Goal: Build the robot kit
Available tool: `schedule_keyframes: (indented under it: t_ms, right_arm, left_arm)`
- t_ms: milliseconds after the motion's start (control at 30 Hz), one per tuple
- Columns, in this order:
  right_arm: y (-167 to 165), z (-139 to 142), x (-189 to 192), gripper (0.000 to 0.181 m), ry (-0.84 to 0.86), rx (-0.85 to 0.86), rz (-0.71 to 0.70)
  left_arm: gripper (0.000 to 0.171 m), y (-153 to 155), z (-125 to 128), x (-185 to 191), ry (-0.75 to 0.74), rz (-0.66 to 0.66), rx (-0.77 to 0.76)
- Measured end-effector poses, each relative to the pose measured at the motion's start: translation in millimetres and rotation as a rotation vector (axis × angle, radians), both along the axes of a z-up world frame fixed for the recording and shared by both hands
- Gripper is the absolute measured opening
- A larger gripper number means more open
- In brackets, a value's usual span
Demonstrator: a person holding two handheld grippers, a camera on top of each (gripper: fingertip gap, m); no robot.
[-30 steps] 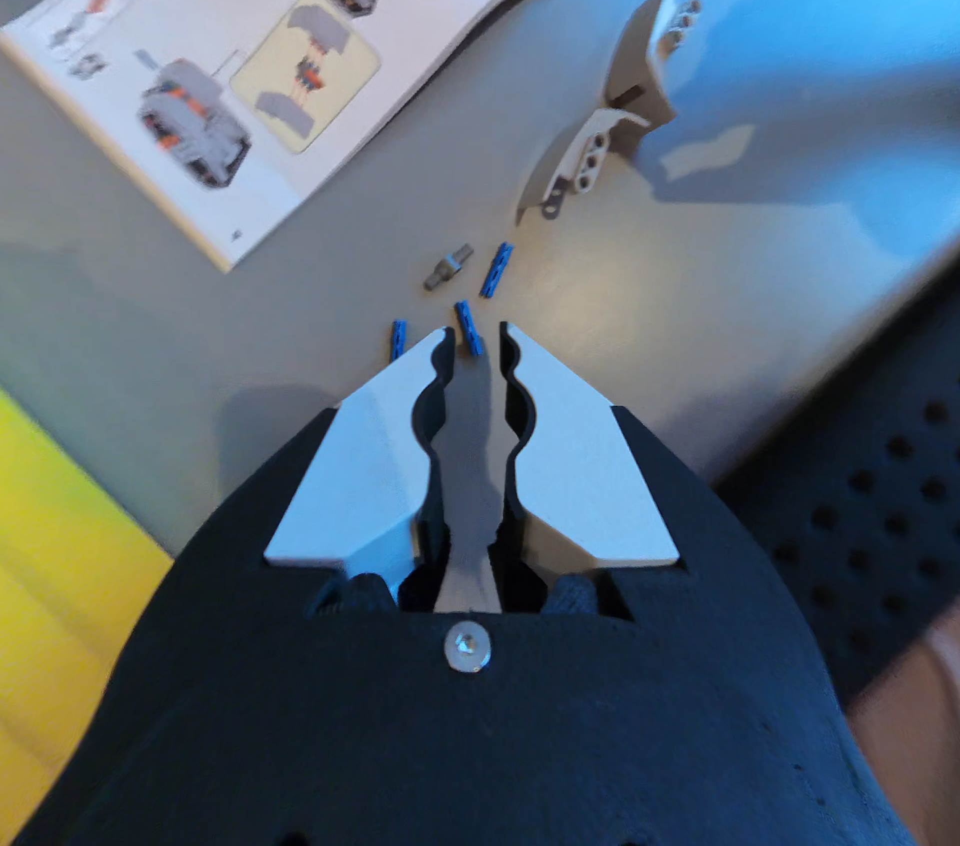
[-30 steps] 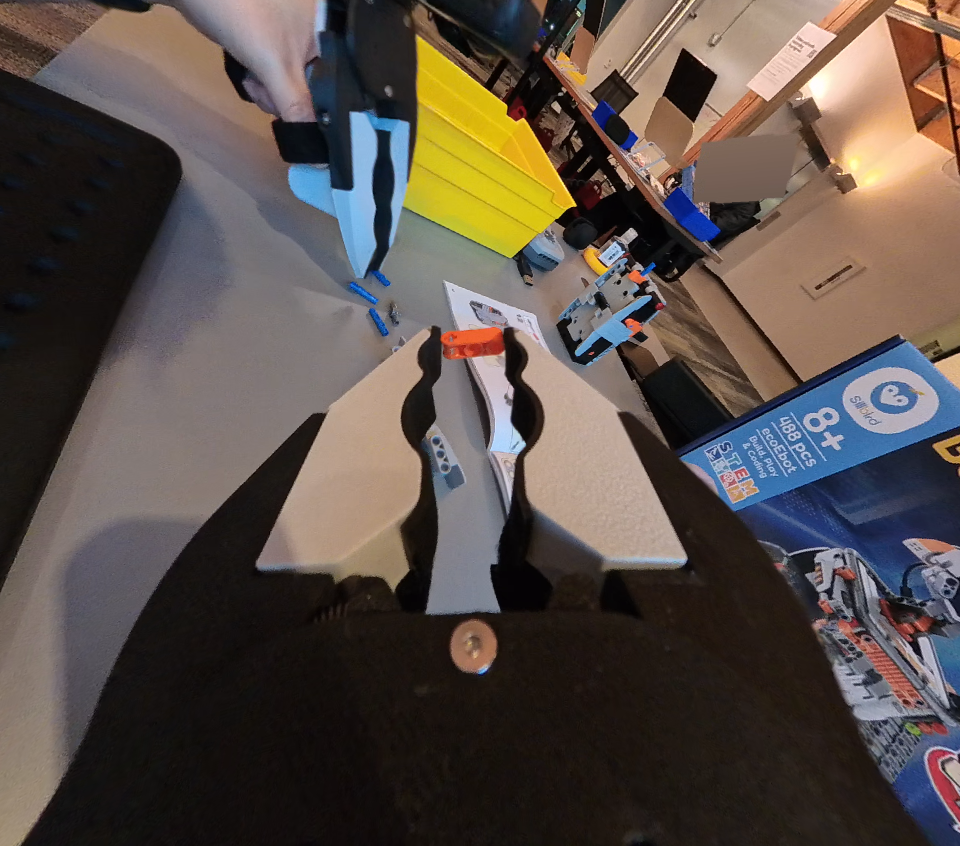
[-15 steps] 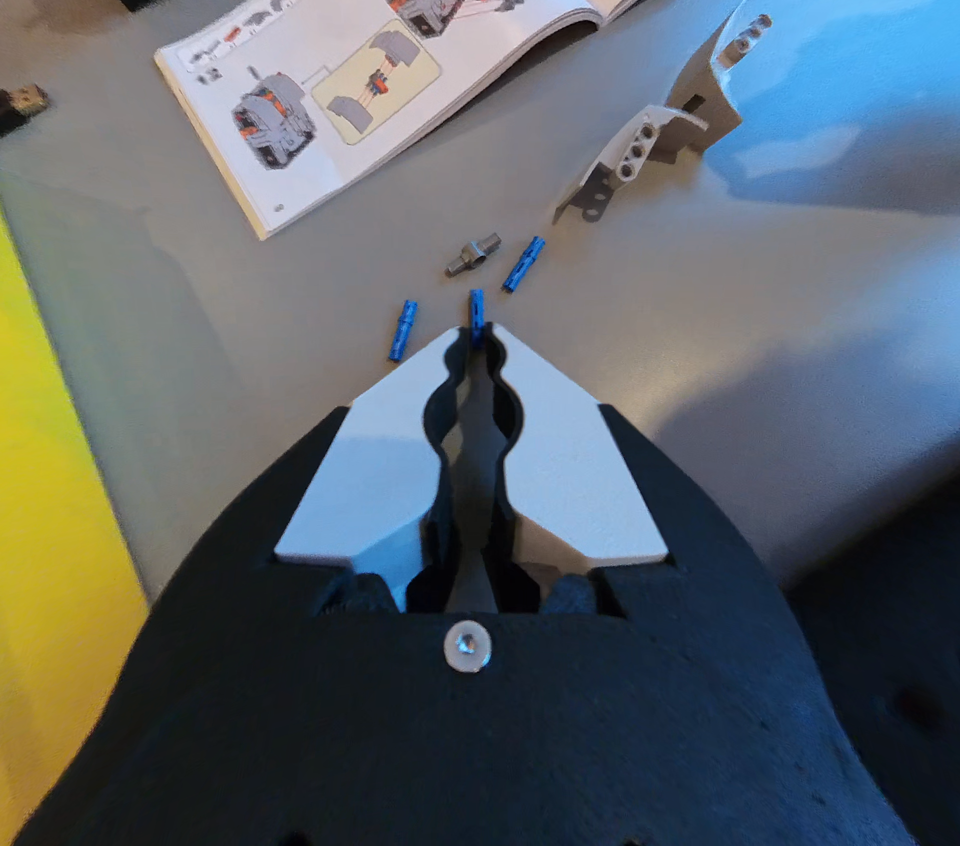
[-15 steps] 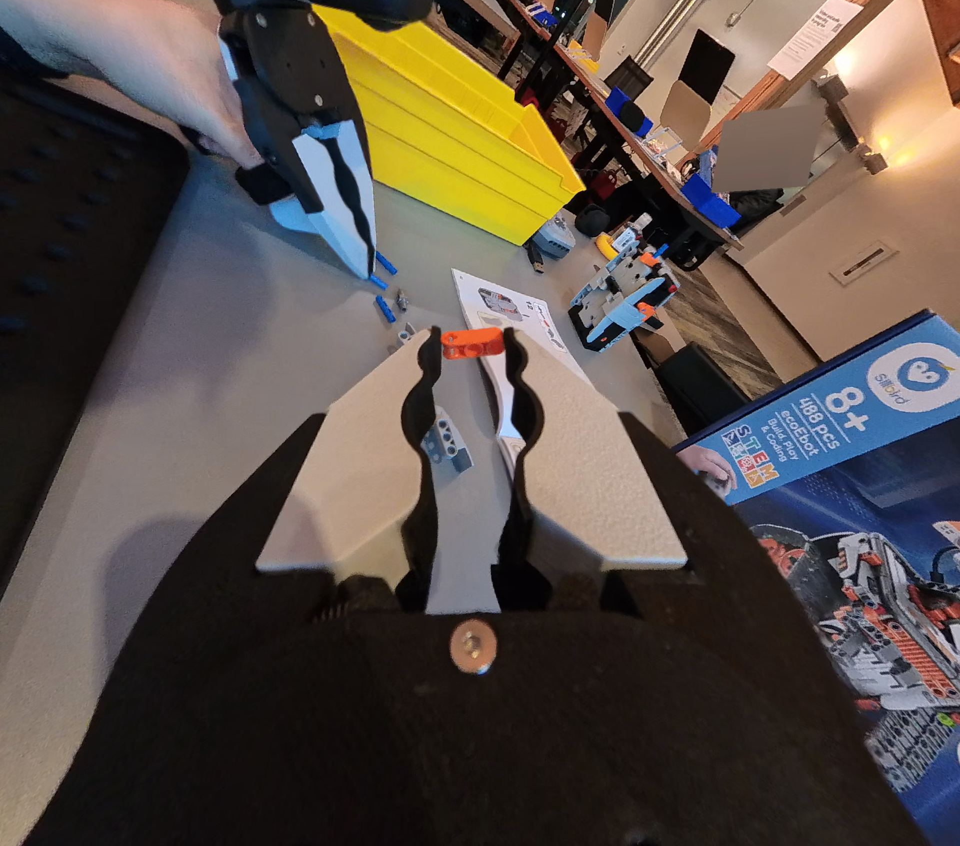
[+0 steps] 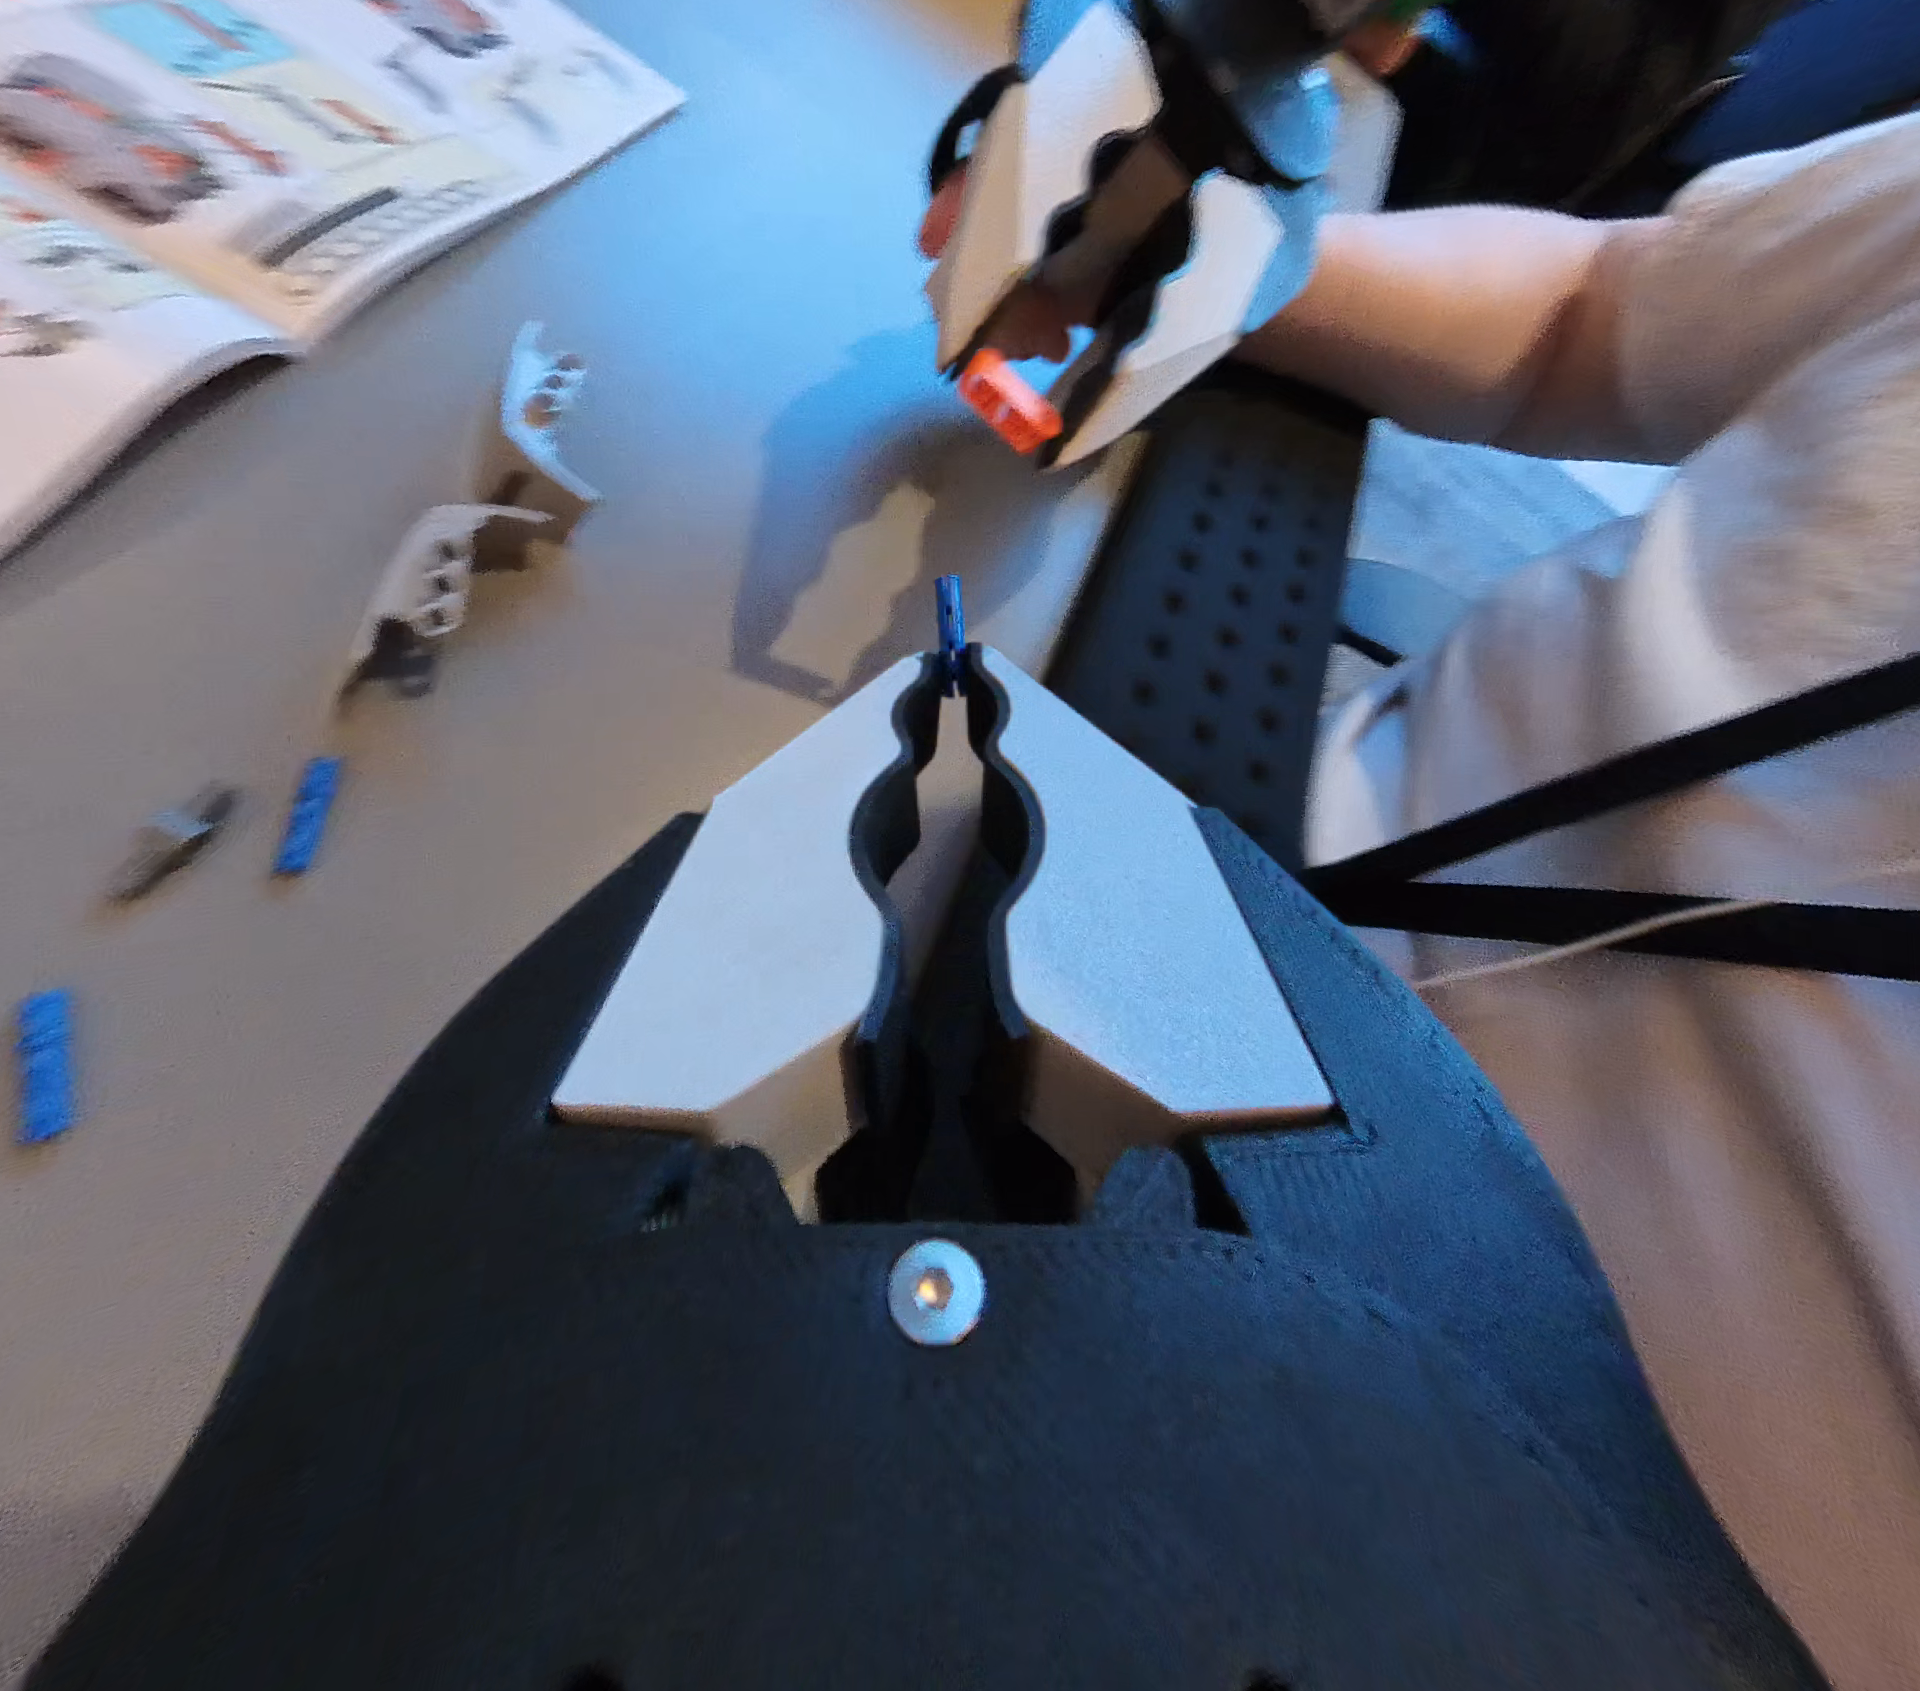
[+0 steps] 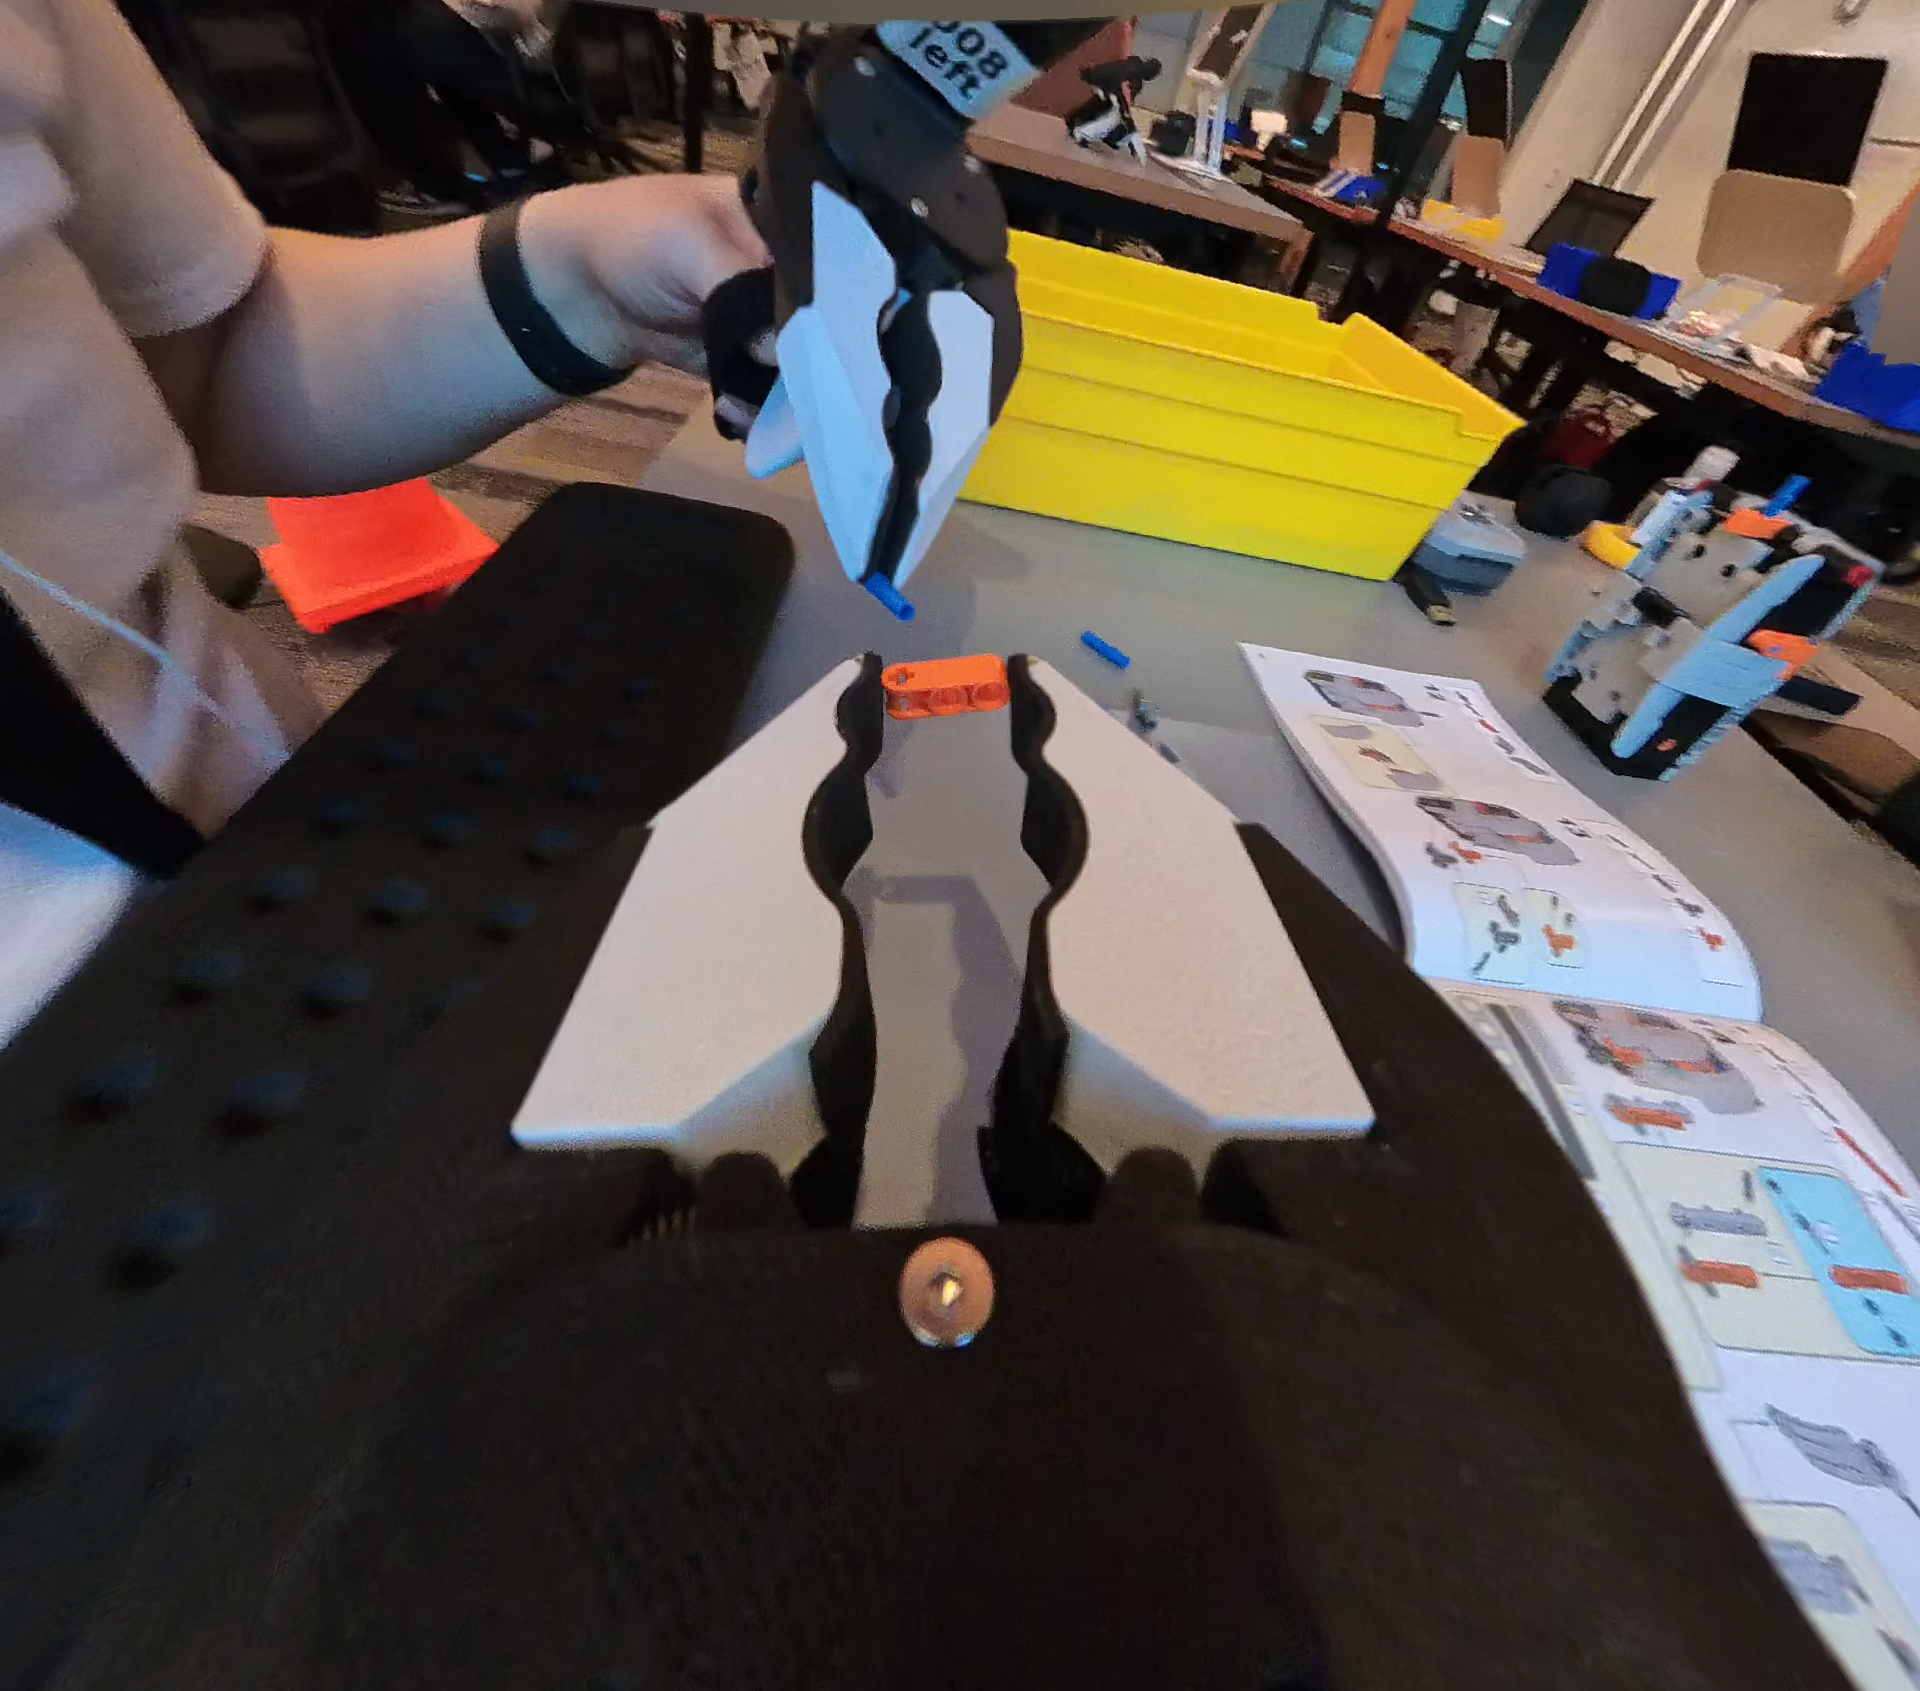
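**Two tongs, each pinching a small toy part above the tabletop**

The grey tabletop (image 6: 1226,602) lies under both tongs. A big yellow bin (image 6: 1226,415) sits on it, behind the left tongs and far ahead of the right tongs. A black mat with round bumps (image 6: 436,758) lies to the left of the right tongs. An open picture booklet (image 6: 1507,862) lies to the right of the right tongs. Past the booklet stands a half-built toy machine (image 6: 1704,654) in grey, black and orange. A bent white toy piece (image 5: 457,550) lies on the tabletop, to the left of the left tongs.

The right tongs (image 6: 943,665) are clenched on a short orange bar with holes (image 6: 943,687). The bar lies sideways between the two tips, up in the air.

The left tongs (image 5: 951,662) are clenched tight on a tiny blue pin (image 5: 948,618). The pin sticks straight out past the tips. It is off the tabletop. The pin and the orange bar are near each other but do not touch.

Two more blue pins (image 5: 308,813) lie on the tabletop, to the left of the left tongs. A small grey pin (image 5: 171,841) lies just beside one of them.
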State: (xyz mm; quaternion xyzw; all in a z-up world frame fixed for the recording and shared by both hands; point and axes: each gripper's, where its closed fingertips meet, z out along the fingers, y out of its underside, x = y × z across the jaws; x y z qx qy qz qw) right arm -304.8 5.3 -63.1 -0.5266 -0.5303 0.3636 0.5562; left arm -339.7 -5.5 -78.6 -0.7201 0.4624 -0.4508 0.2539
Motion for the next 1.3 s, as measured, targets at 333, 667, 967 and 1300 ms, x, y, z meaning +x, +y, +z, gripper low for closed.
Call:
schedule_keyframes:
  t_ms: [333,667,967,1300]
  right_arm:
    - [-28,-2,0,0.023,0.073,-0.134,0.194]
    - [-28,12,4,0.024,0.165,-0.24,0.245]
    - [-31,12,3,0.023,0.156,-0.237,0.257]
    - [-28,9,4,0.023,0.127,-0.206,0.23]
  left_arm:
    - [0.003,-21,11,26,-0.142,-0.109,-0.251]
    - [0.003,-25,19,31,-0.202,-0.125,-0.318]
    - [0.003,-26,18,32,-0.193,-0.129,-0.314]
    - [0.003,-19,9,21,-0.185,-0.075,-0.314]
